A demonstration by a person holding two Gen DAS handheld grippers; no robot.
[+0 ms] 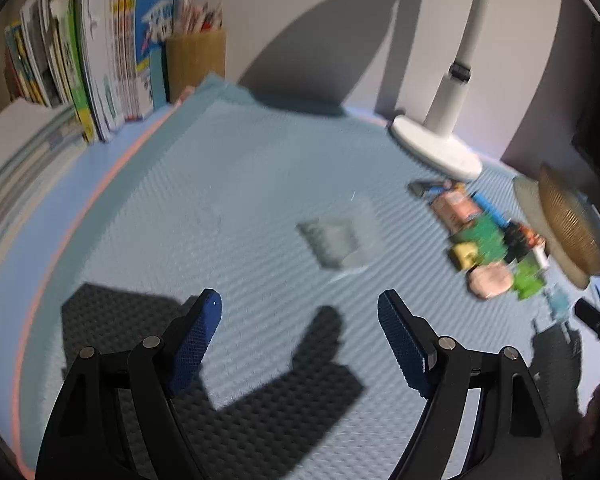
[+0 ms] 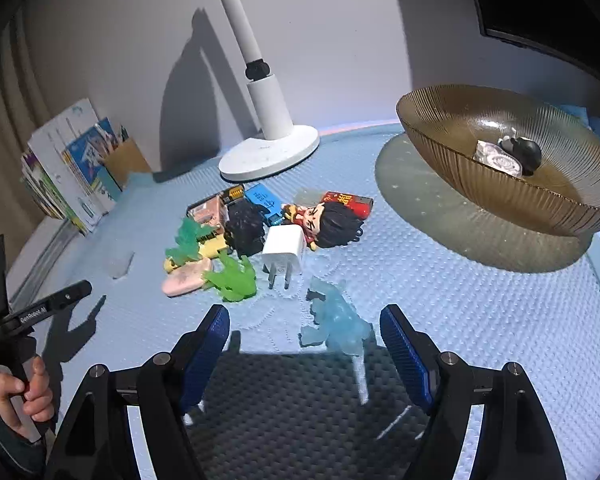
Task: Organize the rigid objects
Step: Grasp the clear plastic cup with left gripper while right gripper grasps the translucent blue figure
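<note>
A pile of small rigid objects lies on the blue mat: a white charger plug [image 2: 283,251], a black-haired figurine [image 2: 332,222], a green toy [image 2: 233,278], a pink oval piece [image 2: 185,280] and a black block [image 2: 246,226]. A translucent blue dinosaur [image 2: 336,322] lies just ahead of my right gripper [image 2: 304,330], which is open and empty. A brown glass bowl [image 2: 460,160] at the right holds a black item [image 2: 524,152] and a clear one. My left gripper [image 1: 300,318] is open and empty over bare mat; the pile [image 1: 484,240] is blurred to its right. A clear block [image 1: 338,240] lies ahead of it.
A white lamp base [image 2: 270,152] stands behind the pile. Books [image 1: 100,60] and a pencil holder [image 1: 196,60] line the back left. The bowl's edge [image 1: 568,224] shows at the right of the left wrist view. The hand-held left gripper [image 2: 32,316] is at the left.
</note>
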